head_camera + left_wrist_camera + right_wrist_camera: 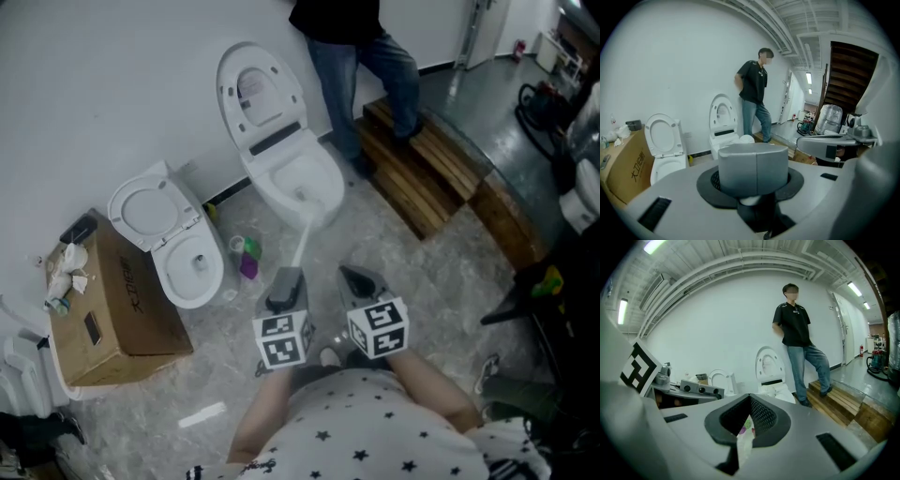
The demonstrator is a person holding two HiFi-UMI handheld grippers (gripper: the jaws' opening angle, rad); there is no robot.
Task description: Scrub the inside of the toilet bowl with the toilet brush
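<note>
here, left gripper (286,279) clamps toilet brush (302,239) — (head in bowl (330,178)).

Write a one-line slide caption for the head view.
Left gripper holds toilet brush in far toilet's bowl; right gripper hovers empty beside it.

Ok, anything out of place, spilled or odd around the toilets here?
Only floor clutter: a green bottle and a purple bottle sit loose between the larger toilet and the smaller toilet, and a white scrap lies on the floor near the cardboard box. Nothing looks spilled or broken.
</note>
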